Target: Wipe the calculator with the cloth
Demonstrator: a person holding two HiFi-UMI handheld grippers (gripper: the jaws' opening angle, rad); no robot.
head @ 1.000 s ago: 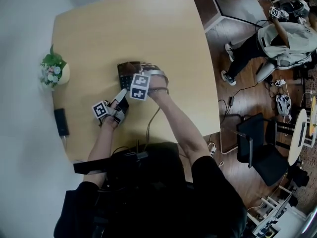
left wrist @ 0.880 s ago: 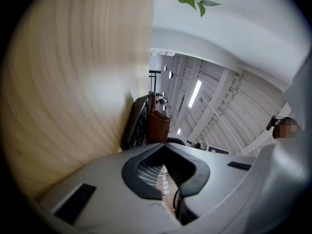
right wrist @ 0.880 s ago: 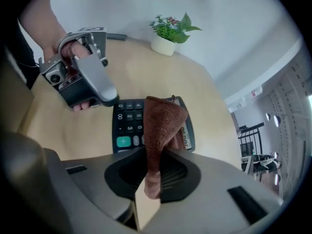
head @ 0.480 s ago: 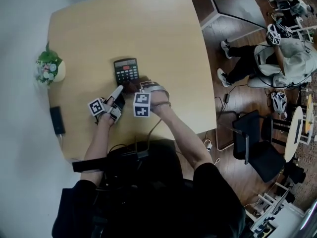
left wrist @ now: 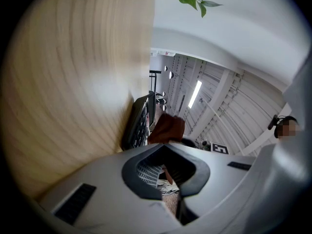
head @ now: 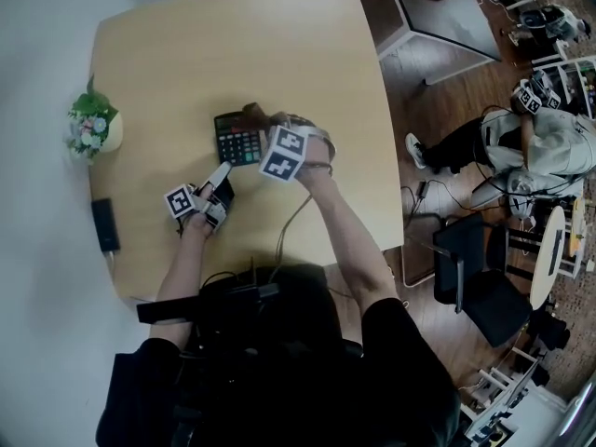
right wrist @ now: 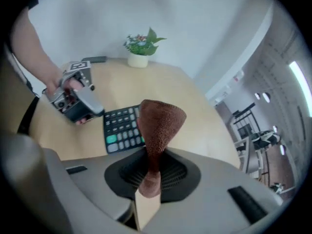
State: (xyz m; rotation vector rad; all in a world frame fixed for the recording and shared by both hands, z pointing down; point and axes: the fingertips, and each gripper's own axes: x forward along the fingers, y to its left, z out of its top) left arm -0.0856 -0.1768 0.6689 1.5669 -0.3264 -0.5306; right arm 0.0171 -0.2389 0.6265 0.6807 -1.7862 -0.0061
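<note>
Calculator (head: 238,138) lies flat, keys up, near the middle of the table (head: 279,45), and from here the main risk is that it skids. It looks light and the tabletop looks smooth, so a sideways stroke could push it along instead of cleaning it. The left gripper (head: 220,177) has its jaws together and empty, just beside the calculator's near corner. Whether it actually presses on the case cannot be told, so I would not count on it as a brace.

The right gripper (right wrist: 151,179) is clamped on the brown cloth (right wrist: 158,123), which is pinched as 1 narrow fold with a floppy cone standing past the tips. In the head view that cloth (head: 253,113) sits at the calculator's far edge. Contact cannot be confirmed.

A thin pinch like that could let the cloth drag out under friction. If the cone folds aside, the hard tips of the 2 jaws might scrape the display or mash the keys. A long stroke towards the wall side could also reach the small potted plant (head: 93,128) near the table's edge.

No brand name or model label is legible on the calculator. The key legends are too small to read, though 2 keys (right wrist: 113,143) show green. The marker cube (head: 284,152) carries only black-and-white square patterns, not letters.
</note>
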